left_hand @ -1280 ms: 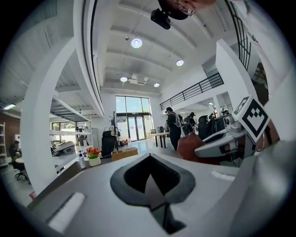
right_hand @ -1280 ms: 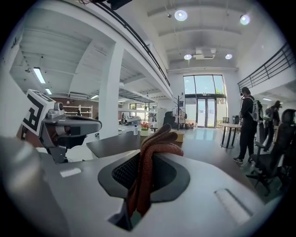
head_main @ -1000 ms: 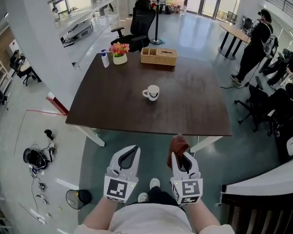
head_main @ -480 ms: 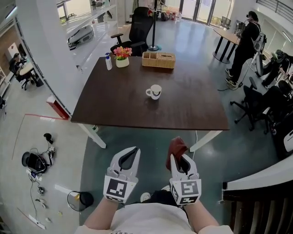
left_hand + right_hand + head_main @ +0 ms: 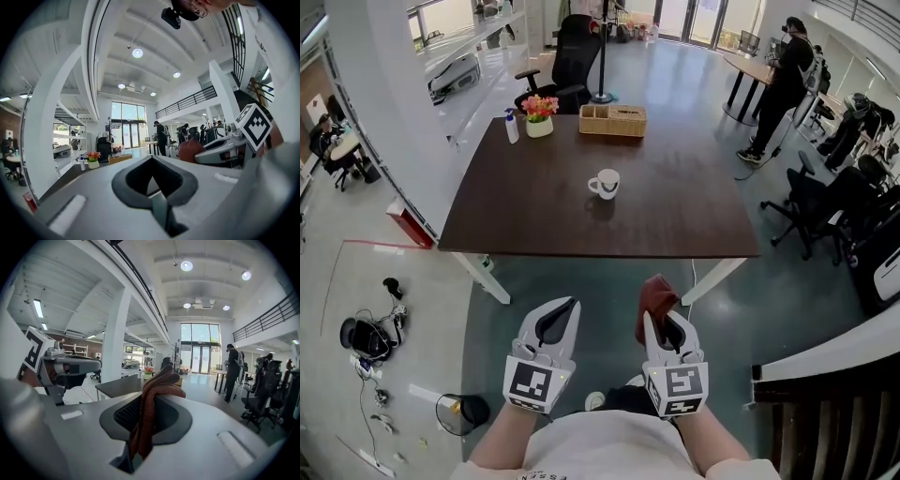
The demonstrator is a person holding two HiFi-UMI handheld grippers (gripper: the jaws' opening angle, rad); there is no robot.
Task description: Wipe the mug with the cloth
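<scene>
A white mug (image 5: 605, 184) stands upright near the middle of the dark brown table (image 5: 525, 220). Both grippers hang in front of the table's near edge, over the floor and well short of the mug. My right gripper (image 5: 654, 317) is shut on a reddish-brown cloth (image 5: 657, 294). In the right gripper view the cloth (image 5: 151, 401) bunches up between the jaws of the right gripper (image 5: 159, 397). My left gripper (image 5: 567, 303) is shut with nothing in it. The left gripper view shows the left gripper (image 5: 152, 159) with its jaws meeting and empty.
At the table's far end are a wicker box (image 5: 612, 120), a pot of flowers (image 5: 538, 117) and a spray bottle (image 5: 512, 127). An office chair (image 5: 570, 61) stands behind the table. A person (image 5: 783, 80) stands at the right near more chairs (image 5: 811, 202). A bin (image 5: 459, 410) sits on the floor.
The head view has shifted a little, so the table and mug sit slightly higher in the frame. Both grippers keep the same pose, and the right one still holds the cloth.
</scene>
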